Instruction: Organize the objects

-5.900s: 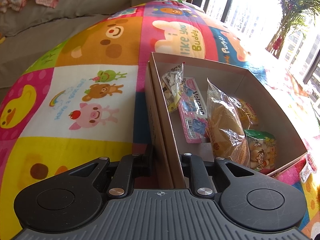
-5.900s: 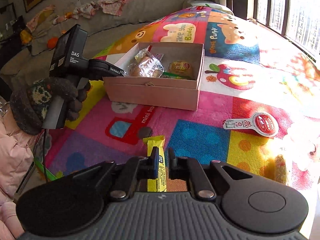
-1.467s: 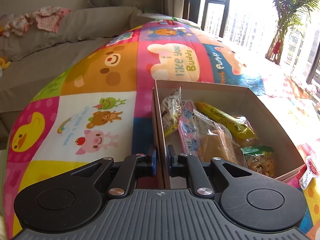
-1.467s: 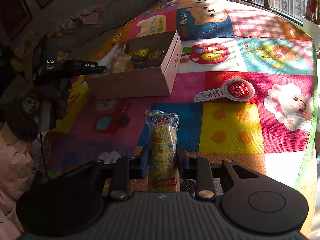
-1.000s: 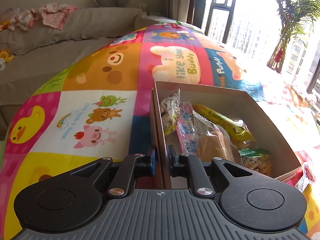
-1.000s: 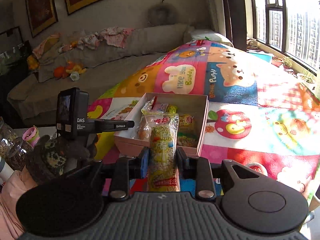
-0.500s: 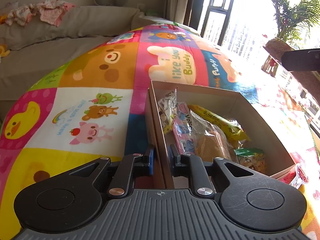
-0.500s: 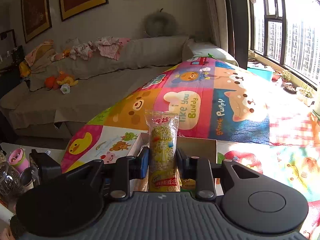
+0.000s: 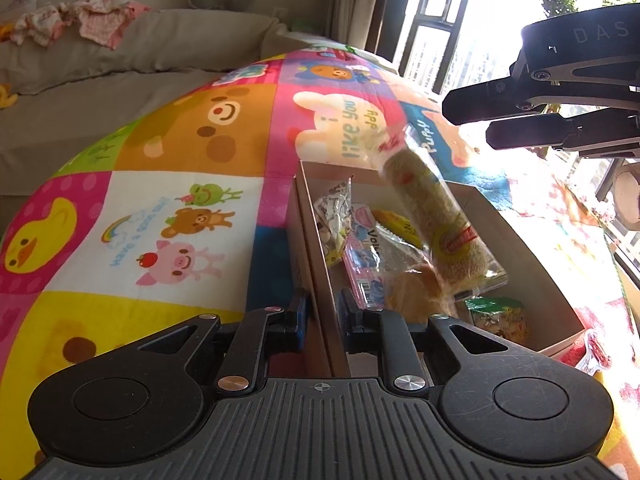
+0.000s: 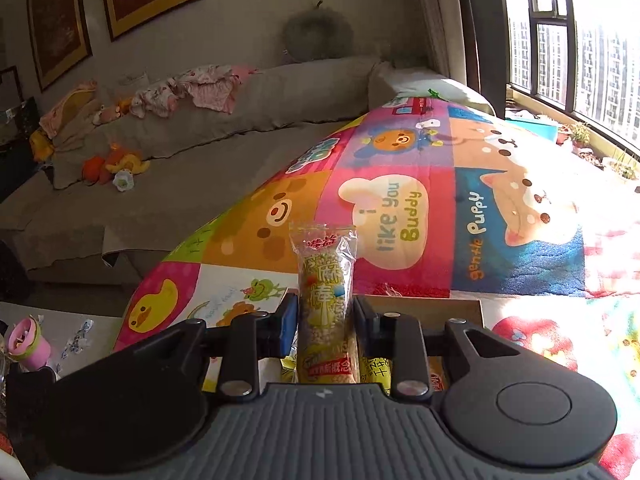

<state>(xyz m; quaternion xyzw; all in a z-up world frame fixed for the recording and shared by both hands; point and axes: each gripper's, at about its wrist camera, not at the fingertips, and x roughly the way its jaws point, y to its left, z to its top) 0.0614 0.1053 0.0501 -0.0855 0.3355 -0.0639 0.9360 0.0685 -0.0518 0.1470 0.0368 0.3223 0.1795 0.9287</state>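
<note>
My left gripper (image 9: 322, 316) is shut on the near wall of an open cardboard box (image 9: 532, 256) that holds several snack packets. A clear tube-shaped snack packet (image 9: 434, 226) is blurred in mid-air over the box, below my right gripper (image 9: 464, 124), whose fingers stand apart from it. In the right wrist view the same packet (image 10: 325, 292) lies between the spread fingers of my right gripper (image 10: 325, 320), with the box (image 10: 464, 306) just beneath.
A colourful cartoon play mat (image 9: 168, 208) covers the surface under the box. A round red-lidded snack cup (image 9: 596, 356) lies on the mat by the box's near right corner. A grey sofa (image 10: 200, 152) with clothes and toys stands behind; windows (image 10: 568, 36) on the right.
My right gripper carried the tube packet from the mat to above the box, then opened; the packet now drops toward the box. My left gripper keeps hold of the box wall.
</note>
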